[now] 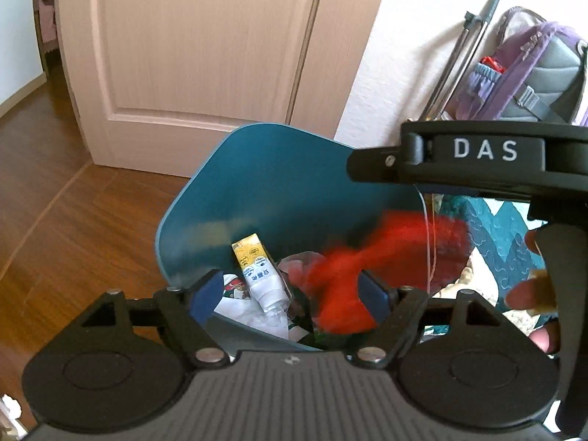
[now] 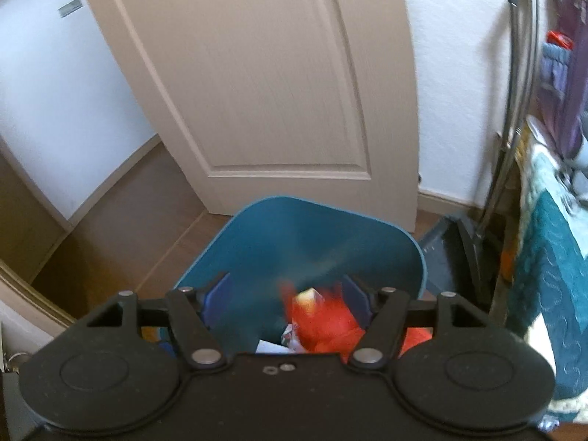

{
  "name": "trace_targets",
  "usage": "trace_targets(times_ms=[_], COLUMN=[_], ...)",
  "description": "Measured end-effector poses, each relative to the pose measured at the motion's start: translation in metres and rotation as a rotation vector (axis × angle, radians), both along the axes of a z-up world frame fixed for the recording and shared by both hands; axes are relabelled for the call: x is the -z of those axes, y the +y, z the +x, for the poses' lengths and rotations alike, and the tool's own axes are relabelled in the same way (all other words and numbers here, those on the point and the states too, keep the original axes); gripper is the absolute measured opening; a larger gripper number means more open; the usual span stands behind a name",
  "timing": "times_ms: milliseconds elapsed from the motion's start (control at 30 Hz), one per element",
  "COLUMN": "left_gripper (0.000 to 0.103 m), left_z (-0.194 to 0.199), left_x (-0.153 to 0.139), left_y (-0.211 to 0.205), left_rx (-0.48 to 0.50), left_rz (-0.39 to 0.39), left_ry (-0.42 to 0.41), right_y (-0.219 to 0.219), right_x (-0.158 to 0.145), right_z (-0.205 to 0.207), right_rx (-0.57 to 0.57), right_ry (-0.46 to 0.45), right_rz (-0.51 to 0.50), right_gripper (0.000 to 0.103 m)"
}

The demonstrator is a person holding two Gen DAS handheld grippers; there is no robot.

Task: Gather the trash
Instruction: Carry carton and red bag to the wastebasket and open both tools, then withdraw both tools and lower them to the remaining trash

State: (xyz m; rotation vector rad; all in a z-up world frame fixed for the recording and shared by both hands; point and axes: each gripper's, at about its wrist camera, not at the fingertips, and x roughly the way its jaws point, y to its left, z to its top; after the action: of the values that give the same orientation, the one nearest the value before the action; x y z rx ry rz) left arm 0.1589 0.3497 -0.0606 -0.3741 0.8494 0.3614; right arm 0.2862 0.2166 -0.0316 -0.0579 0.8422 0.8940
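At the left of both views lies brown wood floor. A pale pink door fills the upper middle, and white wall runs to its right. In the upper right of the left wrist view a purple backpack leans by a metal pole, with a teal patterned cloth below it. The right gripper's black body, marked DAS, crosses the right side of that view, with fingertips of a hand on its handle. In the right wrist view a dark dustpan stands just right of the bin.

The left gripper has its blue pads set wide apart, clamping nothing; a blurred red wrapper lies across the gap, close to the right pad, but whether it touches is unclear. The right gripper is also spread wide, its pads pressing on nothing, with the same red wrapper smeared near its right pad.

The teal bin sits in the lower middle of both views, open at the top, in front of the door. Inside it lie a yellow-and-white tube, white paper and other scraps, with the red wrapper over its right side.
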Motion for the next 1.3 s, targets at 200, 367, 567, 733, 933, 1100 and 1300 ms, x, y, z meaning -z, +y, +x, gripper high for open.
trace_targets(times_ms=[200,367,567,733,933,1100,1300], left_gripper=[0.08,0.08,0.08,0.08,0.081,0.091,0.1], left_z=[-0.005,-0.013,-0.023,-0.03,-0.028,-0.016,0.007], left_x=[0.002,-0.008,-0.031,-0.051,-0.061,-0.047,0.001], left_y=[0.002,-0.008,-0.037,-0.072,-0.123,-0.168,-0.213], left_rx=[-0.011,0.003,0.04,0.08,0.153,0.209,0.246], left_rz=[0.002,0.007,0.028,0.055,0.058,0.008,-0.054], left_ry=[-0.012,-0.038,-0.076,-0.123,-0.158,-0.138,-0.087], right_y=[-0.01,-0.04,-0.089,-0.136,-0.198,-0.254,-0.311], right_x=[-0.008,-0.019,-0.035,-0.046,-0.049,-0.04,0.006], right_z=[-0.002,-0.012,-0.027,-0.04,-0.05,-0.05,-0.043], right_rx=[-0.033,-0.034,-0.001,0.015,0.038,0.066,0.089], right_ry=[-0.029,-0.05,-0.066,-0.063,-0.086,-0.122,-0.082], right_rz=[0.019,0.042,0.067,0.099,0.106,0.065,-0.013], right_gripper=[0.069,0.071,0.072,0.072,0.073,0.073,0.073])
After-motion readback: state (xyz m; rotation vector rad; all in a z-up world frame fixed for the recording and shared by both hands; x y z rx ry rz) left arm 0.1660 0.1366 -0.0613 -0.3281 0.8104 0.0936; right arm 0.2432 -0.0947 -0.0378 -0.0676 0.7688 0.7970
